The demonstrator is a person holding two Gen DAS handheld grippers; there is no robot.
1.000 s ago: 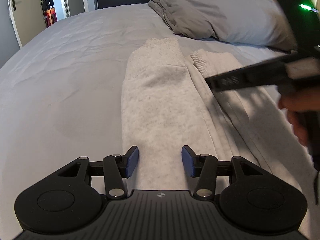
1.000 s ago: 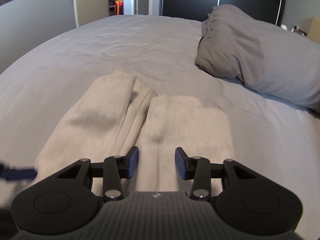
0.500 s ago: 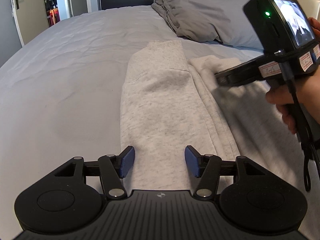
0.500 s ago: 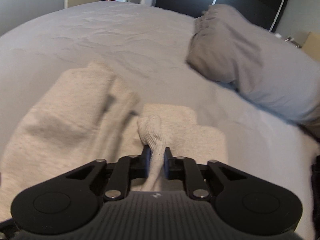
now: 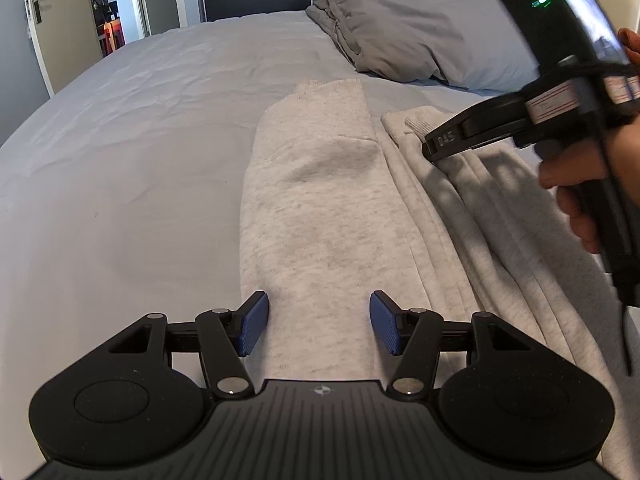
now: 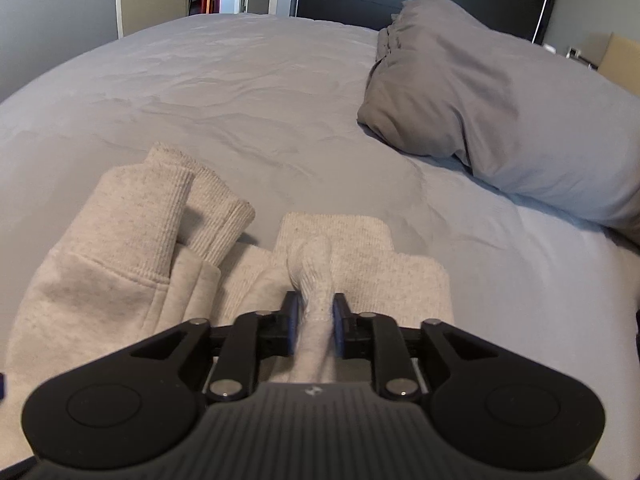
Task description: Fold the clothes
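A light grey fleece garment lies folded lengthwise on the bed, ribbed cuffs at its far end. My left gripper is open, its blue pads straddling the garment's near end without touching it. My right gripper has a raised pinch of the garment's fabric between its pads; its jaws are opening, but the pads still touch the fold. In the left wrist view the right gripper reaches in from the right over the garment's right-hand fold, held by a person's hand.
The grey bed sheet spreads wide to the left and beyond the garment. A grey pillow lies at the far right, close behind the cuffs. A door and a dark wardrobe stand past the bed.
The right gripper closed on a bunch of the garment's fabric, then its pads spread slightly with the fold still between them. The left gripper's jaws widened a little and it stayed put.
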